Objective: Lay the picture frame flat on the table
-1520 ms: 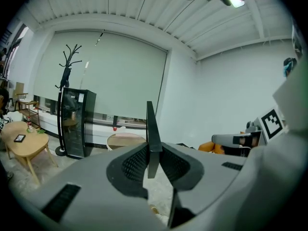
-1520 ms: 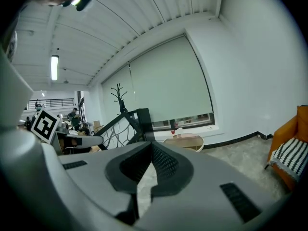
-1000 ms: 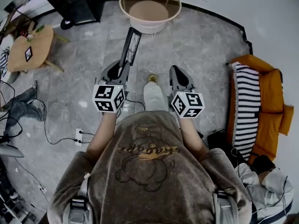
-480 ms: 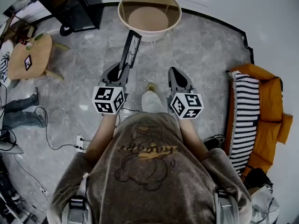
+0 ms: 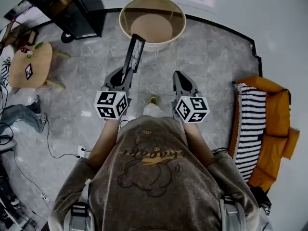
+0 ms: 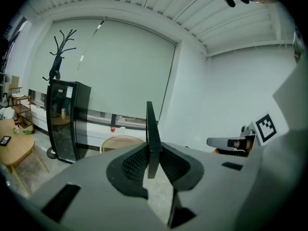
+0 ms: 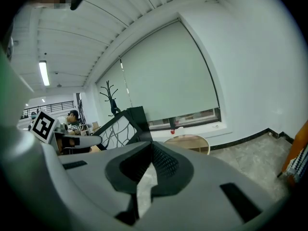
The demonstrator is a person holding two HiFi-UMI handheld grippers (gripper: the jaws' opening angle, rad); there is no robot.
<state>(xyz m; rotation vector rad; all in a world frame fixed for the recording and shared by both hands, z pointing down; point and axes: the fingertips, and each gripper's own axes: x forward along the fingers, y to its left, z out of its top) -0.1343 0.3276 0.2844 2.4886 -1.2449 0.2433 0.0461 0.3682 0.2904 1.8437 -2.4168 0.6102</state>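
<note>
The fingers of my left gripper pinch the picture frame by its thin edge, upright. The round desk is far ahead. The right gripper is empty, fingers pressed together. One wobble could make the frame slip out.

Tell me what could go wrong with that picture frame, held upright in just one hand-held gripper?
1. The left hand-held gripper pinches the picture frame by one thin edge only. Most of the frame stands tall above the jaws, so it could tilt or slip out.
2. The right hand-held gripper is shut, empty and apart from the frame. Lowered one-handed, the frame might slap down hard on the round table ahead.
</note>
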